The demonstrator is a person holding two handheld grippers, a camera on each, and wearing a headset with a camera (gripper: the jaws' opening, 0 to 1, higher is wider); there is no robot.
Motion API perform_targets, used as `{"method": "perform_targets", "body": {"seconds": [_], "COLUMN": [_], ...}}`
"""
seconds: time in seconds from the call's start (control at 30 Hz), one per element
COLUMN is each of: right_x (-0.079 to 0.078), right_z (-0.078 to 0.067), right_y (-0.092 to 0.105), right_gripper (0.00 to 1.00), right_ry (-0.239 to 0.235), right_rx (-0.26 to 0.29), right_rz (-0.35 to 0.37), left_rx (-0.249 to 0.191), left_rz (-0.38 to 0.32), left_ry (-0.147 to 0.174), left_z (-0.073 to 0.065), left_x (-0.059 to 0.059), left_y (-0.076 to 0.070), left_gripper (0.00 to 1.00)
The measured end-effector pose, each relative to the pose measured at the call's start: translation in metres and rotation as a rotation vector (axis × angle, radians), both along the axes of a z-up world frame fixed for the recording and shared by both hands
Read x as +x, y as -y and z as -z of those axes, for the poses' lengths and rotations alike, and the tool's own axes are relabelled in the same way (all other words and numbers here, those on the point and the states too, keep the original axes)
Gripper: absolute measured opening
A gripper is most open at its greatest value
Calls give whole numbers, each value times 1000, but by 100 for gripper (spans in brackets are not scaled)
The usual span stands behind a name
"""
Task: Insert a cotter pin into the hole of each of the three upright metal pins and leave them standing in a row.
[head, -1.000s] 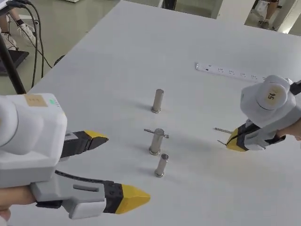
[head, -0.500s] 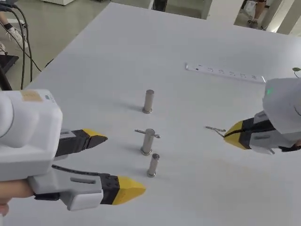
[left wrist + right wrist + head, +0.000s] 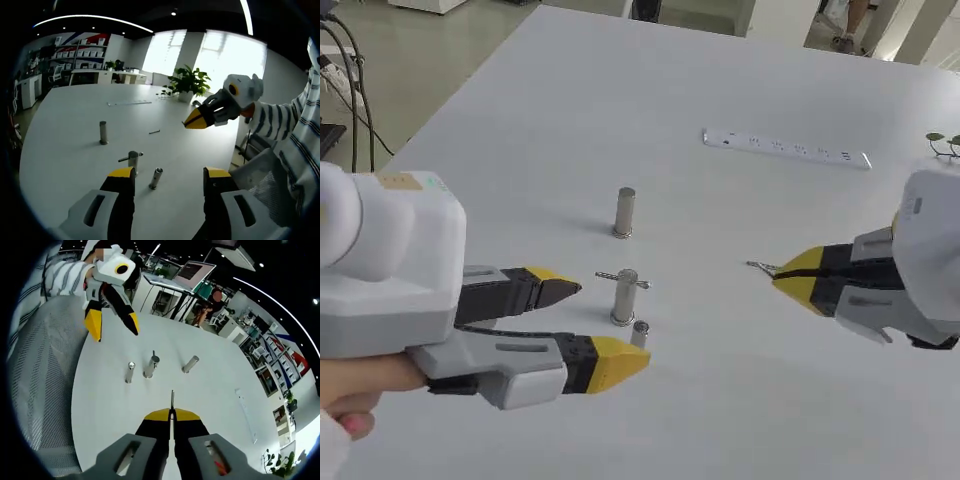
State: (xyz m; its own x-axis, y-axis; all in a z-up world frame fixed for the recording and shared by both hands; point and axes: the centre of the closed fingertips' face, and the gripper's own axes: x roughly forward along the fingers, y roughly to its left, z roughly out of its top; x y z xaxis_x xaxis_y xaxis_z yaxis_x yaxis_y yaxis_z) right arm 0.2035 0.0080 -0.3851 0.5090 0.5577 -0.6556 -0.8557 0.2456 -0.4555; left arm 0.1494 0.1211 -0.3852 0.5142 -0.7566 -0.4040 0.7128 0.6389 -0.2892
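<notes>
holding anything, the right gripper (image 3: 775, 279)?

yes. its jaws are pressed together on a thin grey cotter pin (image 3: 758, 266). a short wire end sticks out past the yellow tips, above the white table (image 3: 570, 100).

and the left gripper (image 3: 612, 323)?

spread wide, with nothing between its jaws.

where are the metal pins?

all three stand in a line running away from the left gripper's tips. they are short, shiny silver cylinders, each with a slightly wider foot. the near pin (image 3: 640, 329) is right beside the lower yellow tip, which hides part of it in the head view. the middle pin (image 3: 624, 300) is just past it, ahead of the gap between the jaws. the far pin (image 3: 625, 212) stands further out, apart from the other two.

does any of them carry a wire?

the middle pin does. a second cotter pin (image 3: 623, 280) runs through it near the top and pokes out on both sides like a small crossbar.

how do they sit for the right gripper?

ahead of its closed tips, with the left gripper beyond them.

anything else?

in the left gripper view a loose cotter pin (image 3: 154, 132) lies flat on the table past the pins, toward the right gripper. a long white power strip (image 3: 785, 150) lies further out.
</notes>
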Motion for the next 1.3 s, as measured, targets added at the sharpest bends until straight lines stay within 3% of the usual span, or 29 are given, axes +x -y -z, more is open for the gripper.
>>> {"method": "perform_targets", "body": {"seconds": [0.17, 0.3, 0.37, 0.53, 0.6, 0.7, 1.07, 1.3], "right_x": [-7, -12, -13, -25, -25, -29, -32, -36], "right_z": [-6, -9, -9, -4, -4, -2, -5, -5], "right_y": [-12, -21, -22, -34, -36, -45, -60, -66], "right_gripper": [0, 0, 0, 0, 0, 0, 0, 0], "right_ry": [59, 86, 122, 125, 183, 167, 202, 208], "right_rx": [9, 14, -22, -23, -77, -44, -48, -54], "right_rz": [-23, -38, -43, -60, -93, -98, -150, -181], "left_rx": [-10, -38, -37, -50, -49, -51, -65, -69], "left_rz": [25, 4, -11, -4, 6, 26, 53, 60], "left_ry": [-8, -24, -26, -35, -32, -29, -18, -30], "left_z": [-1, -3, -2, -4, -5, -7, -12, -12], "left_x": [0, 7, 12, 16, 17, 17, 20, 19], "left_y": [11, 15, 15, 21, 24, 30, 41, 43], "left_gripper": [49, 42, 39, 33, 31, 29, 16, 5]}}
